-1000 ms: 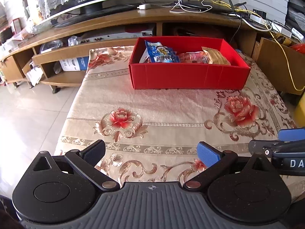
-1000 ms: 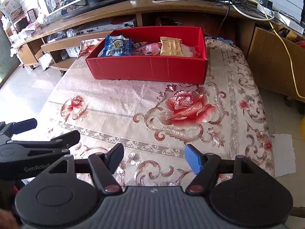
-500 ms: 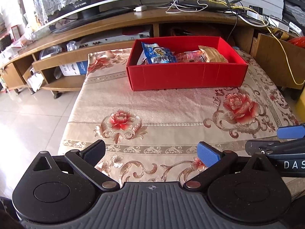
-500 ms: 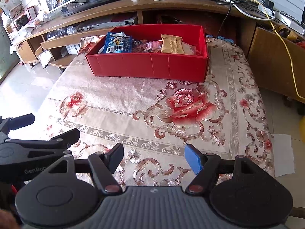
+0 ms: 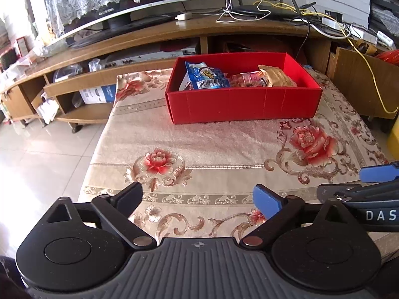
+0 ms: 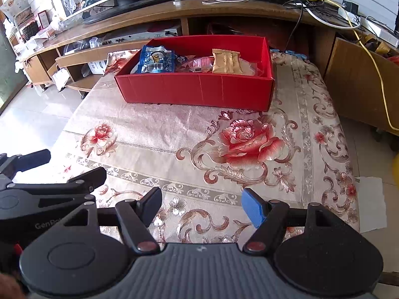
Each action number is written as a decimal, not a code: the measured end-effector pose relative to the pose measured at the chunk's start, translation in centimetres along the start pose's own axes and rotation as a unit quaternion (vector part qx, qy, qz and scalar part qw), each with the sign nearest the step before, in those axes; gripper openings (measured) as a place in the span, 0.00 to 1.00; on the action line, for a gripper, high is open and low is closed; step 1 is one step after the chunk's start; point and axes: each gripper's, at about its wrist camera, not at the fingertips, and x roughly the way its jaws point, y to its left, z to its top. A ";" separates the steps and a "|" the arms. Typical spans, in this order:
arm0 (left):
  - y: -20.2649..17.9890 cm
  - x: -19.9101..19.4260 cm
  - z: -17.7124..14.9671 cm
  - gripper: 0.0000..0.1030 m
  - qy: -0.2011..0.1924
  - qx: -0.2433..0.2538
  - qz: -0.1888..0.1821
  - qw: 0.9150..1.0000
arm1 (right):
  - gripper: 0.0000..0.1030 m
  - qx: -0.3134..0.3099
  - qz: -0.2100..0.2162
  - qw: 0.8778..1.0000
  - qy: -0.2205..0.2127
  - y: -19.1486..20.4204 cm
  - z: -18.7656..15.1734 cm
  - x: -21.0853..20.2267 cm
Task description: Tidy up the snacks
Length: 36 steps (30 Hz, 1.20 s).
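A red box point(image 5: 243, 104) with the snacks point(image 5: 207, 79) inside sits at the far end of the flowery surface point(image 5: 199, 144), near a long wooden shelf point(image 5: 149, 35), while the left gripper point(image 5: 197, 195) is closing on nothing and the right gripper point(image 6: 202, 205) waits open and empty.

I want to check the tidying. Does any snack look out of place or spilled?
Nothing stands out. The blue packet, pink packet and gold packet all lie inside the red box; no snack lies on the flowered cloth.
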 end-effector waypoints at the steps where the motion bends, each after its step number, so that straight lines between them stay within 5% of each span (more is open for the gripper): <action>1: 0.0 0.0 0.0 0.92 0.001 0.000 -0.002 1.000 | 0.70 0.000 0.000 1.000 0.000 0.0 0.0 0.0; 36: -0.3 -0.2 0.1 0.91 -0.002 0.010 0.004 1.000 | 0.70 0.001 0.000 1.000 -0.002 0.1 -0.1 -0.1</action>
